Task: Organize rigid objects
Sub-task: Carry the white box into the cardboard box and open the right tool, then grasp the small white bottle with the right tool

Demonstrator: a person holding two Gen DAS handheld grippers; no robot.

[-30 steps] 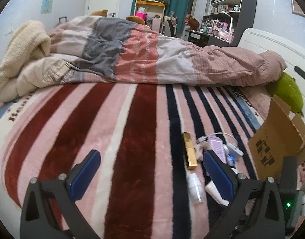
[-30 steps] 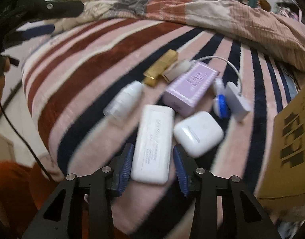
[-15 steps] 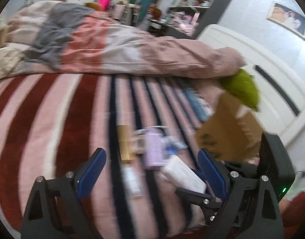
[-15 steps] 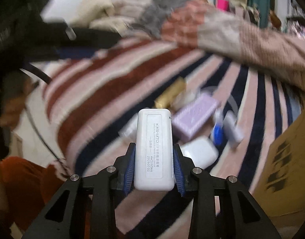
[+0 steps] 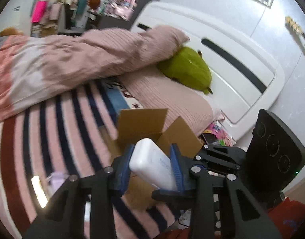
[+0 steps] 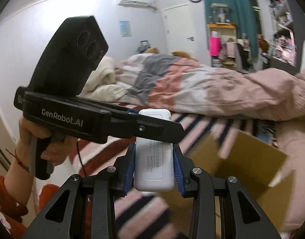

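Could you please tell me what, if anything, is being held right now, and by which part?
Both grippers hold the white power bank: the right gripper fingers clamp its long edges at the labelled end, and the left gripper fingers clamp the opposite end.

Clamping a white power bank [image 5: 152,163] between the blue pads [image 5: 124,167] of the left claw [image 5: 150,159], jaws drawn in tight against its long sides, the bank tilting down to the right. Hovering just in front of an open cardboard box [image 5: 141,121], flaps standing up, sitting on the striped blanket [image 5: 52,131] of the bed. Showing a black housing [image 5: 276,153] with three round recesses close on the right. Lying blurred on the blanket at lower left, a shiny gold item [image 5: 38,191]. Resting farther back, a rumpled pink quilt [image 5: 72,59], a green plush [image 5: 185,67] on a pink pillow [image 5: 172,97], against a white headboard [image 5: 232,45].
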